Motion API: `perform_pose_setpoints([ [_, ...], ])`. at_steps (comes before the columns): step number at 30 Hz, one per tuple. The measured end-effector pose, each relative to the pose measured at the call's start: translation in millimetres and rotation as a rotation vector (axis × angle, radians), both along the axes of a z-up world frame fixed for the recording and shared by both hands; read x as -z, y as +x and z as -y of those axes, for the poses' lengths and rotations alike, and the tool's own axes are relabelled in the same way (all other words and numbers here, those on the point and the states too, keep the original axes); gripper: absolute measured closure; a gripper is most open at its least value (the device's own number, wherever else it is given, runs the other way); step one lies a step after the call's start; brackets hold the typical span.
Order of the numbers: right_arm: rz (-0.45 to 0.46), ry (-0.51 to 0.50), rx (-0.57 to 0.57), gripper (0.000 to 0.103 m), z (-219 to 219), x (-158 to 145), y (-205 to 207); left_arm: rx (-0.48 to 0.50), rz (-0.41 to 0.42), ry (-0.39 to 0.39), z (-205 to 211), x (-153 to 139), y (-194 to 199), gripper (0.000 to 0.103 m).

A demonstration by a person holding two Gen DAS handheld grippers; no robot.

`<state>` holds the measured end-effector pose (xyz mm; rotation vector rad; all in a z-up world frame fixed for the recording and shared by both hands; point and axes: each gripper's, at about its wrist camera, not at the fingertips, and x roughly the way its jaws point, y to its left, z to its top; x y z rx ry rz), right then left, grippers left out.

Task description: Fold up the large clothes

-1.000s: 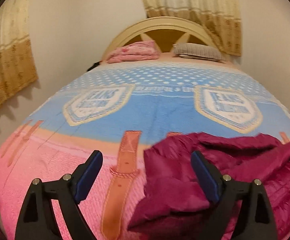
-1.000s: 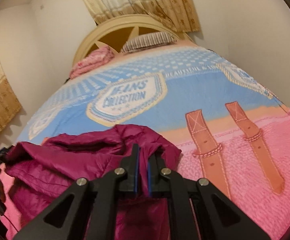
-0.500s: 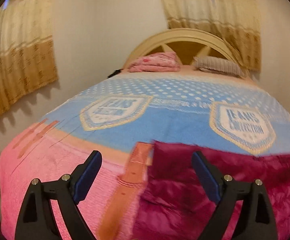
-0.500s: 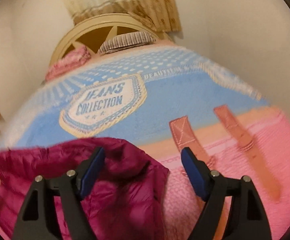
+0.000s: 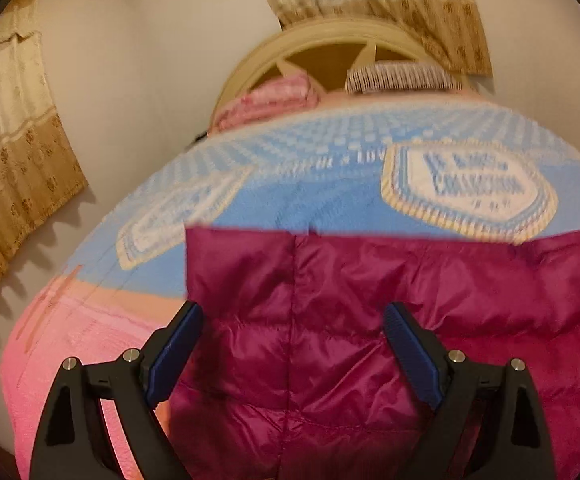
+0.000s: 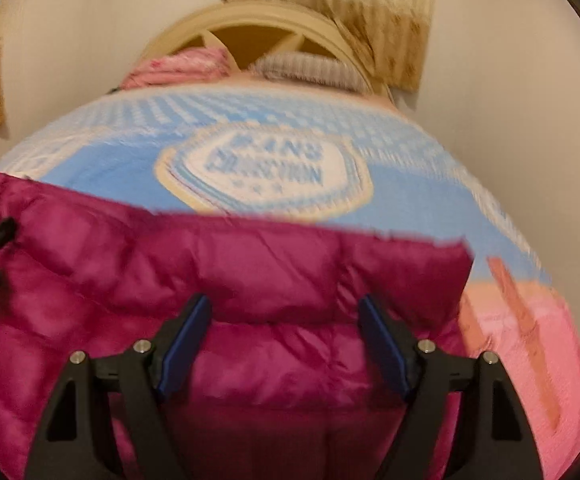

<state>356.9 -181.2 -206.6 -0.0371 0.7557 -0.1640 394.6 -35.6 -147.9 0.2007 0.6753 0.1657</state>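
From the left wrist, our left gripper (image 5: 290, 344) gapes over the magenta puffer jacket (image 5: 349, 320), spread on the bed (image 5: 290, 208), holding nothing. From the right wrist, our right gripper (image 6: 284, 344), jaws just opened, is empty too. We judge folding barely begun.

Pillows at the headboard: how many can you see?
2: a pink pillow on the left and a striped pillow on the right, both against the headboard. Others may be hidden.
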Motion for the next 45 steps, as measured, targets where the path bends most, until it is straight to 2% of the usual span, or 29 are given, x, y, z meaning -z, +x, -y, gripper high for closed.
perform_pose_setpoints([
  [3,-0.004,0.071,0.011,0.024,16,10,-2,-0.006,-0.048,-0.036,-5,19,9,0.011],
  [14,-0.012,0.075,0.001,0.022,11,16,0,-0.019,-0.094,-0.107,-14,37,19,0.004],
  [45,-0.101,0.043,0.027,0.015,7,29,21,-0.033,-0.152,-0.043,-10,48,30,0.001],
])
